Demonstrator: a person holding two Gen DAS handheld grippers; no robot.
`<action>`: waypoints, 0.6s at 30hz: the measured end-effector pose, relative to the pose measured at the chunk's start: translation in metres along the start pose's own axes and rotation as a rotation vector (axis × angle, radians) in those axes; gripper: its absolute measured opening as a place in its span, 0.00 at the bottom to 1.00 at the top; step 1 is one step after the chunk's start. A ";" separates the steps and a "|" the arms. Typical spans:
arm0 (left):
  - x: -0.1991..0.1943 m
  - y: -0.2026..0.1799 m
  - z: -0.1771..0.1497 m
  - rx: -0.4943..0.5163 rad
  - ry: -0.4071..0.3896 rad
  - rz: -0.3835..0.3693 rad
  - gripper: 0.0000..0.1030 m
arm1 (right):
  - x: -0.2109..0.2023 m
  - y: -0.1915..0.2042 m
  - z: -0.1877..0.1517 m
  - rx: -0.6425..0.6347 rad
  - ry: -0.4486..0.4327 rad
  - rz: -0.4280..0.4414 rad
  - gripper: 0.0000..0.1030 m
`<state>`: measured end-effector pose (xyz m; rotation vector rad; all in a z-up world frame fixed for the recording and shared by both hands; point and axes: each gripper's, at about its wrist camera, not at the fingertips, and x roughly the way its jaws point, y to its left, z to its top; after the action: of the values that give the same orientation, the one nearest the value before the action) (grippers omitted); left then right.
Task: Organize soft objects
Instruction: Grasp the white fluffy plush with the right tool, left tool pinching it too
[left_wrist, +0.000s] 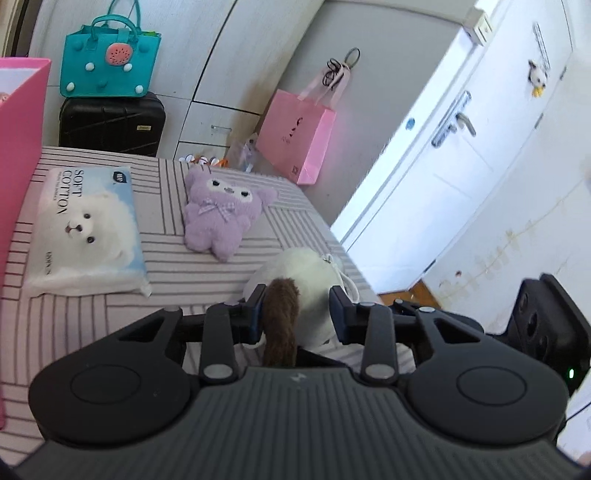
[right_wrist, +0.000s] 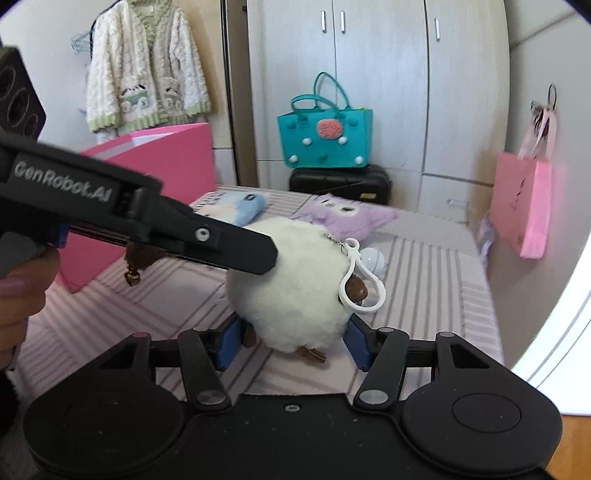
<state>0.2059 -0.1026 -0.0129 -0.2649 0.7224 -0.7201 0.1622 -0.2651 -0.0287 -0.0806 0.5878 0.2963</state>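
Observation:
A round white plush toy (right_wrist: 291, 284) with brown limbs and a white keychain clip (right_wrist: 360, 284) is held above the striped bed (right_wrist: 436, 280). My right gripper (right_wrist: 293, 341) closes its blue pads on the toy's underside. My left gripper (left_wrist: 297, 308) has the toy (left_wrist: 310, 266) between its pads, with a brown furry limb (left_wrist: 280, 317) hanging between them; its jaws stand fairly wide, and the left arm (right_wrist: 155, 218) reaches in from the left in the right wrist view. A purple plush (left_wrist: 221, 218) and a soft cotton tissue pack (left_wrist: 86, 229) lie on the bed.
A pink box (left_wrist: 18, 140) stands at the bed's left side. A teal bag (left_wrist: 110, 59) sits on a black suitcase (left_wrist: 110, 123) behind the bed. A pink paper bag (left_wrist: 299, 136) hangs on the wardrobe. A white door (left_wrist: 461, 147) is at the right.

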 end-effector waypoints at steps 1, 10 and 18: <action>-0.001 0.000 -0.001 0.018 0.004 0.003 0.33 | -0.001 -0.001 -0.003 0.013 0.001 0.017 0.64; -0.005 0.005 0.003 0.092 -0.053 -0.055 0.50 | 0.007 0.001 -0.008 0.021 0.018 -0.025 0.75; 0.016 0.003 0.004 0.087 -0.037 0.006 0.50 | 0.012 0.002 -0.004 0.002 0.005 -0.015 0.70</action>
<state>0.2188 -0.1114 -0.0197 -0.1965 0.6549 -0.7369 0.1689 -0.2608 -0.0385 -0.0836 0.5918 0.2814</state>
